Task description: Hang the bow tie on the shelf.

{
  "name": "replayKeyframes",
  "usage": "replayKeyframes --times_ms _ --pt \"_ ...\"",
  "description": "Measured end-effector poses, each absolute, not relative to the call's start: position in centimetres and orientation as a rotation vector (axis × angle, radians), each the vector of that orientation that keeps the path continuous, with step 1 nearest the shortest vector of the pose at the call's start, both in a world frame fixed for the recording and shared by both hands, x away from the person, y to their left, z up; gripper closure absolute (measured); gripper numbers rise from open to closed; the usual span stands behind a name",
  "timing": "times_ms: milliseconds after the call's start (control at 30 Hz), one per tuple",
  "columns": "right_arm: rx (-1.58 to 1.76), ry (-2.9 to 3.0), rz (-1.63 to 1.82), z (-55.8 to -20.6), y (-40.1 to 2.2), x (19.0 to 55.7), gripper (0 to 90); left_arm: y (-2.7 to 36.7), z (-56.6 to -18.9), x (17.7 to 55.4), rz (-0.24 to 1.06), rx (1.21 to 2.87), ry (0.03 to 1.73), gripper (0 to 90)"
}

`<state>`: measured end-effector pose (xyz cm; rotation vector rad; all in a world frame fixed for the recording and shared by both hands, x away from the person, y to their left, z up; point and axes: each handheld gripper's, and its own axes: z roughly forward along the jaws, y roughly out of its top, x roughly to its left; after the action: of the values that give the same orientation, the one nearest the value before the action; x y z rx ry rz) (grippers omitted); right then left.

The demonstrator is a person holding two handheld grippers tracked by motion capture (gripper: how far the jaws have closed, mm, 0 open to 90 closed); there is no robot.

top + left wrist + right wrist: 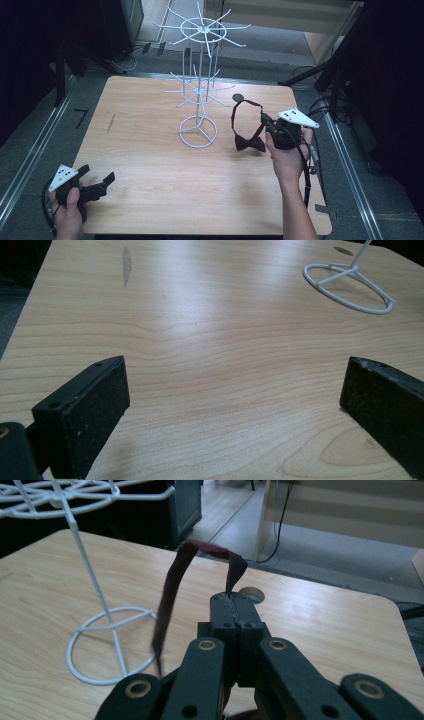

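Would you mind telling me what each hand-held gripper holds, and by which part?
Right hand-held gripper pinches the bow tie by its strap; left hand-held gripper holds nothing.

left gripper: lower left, jaws wide apart, low | right gripper: right of centre, jaws clamped, raised

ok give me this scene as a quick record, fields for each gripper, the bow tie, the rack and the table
right gripper: shut on the strap of the bow tie, held above the table
bow tie: dark red, strap looped upward, bow hanging lowest, right of the rack
left gripper: open, nothing between its jaws, near the table's front left corner
rack: white wire stand, ring base, two tiers of hooks, nothing hanging on them
table: light wood
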<state>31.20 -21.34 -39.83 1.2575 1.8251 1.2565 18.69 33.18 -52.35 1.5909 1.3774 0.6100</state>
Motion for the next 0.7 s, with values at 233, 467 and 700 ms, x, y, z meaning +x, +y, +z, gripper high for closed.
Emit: replayKeyframes --times_ms 233,467,700 --pt "1.176 1.818 1.295 -39.0 -20.6 30.2 90.0 33.2 -52.3 18.7 0.609 1.593 1.376 0.2" --pt "1.098 1.832 1.310 -38.0 -19.6 29.4 90.0 33.2 -52.3 18.7 0.612 1.594 1.377 0.2" --pt "1.042 1.824 1.322 -36.9 -19.2 28.4 90.0 33.2 -52.3 18.7 0.611 1.592 1.376 0.2"
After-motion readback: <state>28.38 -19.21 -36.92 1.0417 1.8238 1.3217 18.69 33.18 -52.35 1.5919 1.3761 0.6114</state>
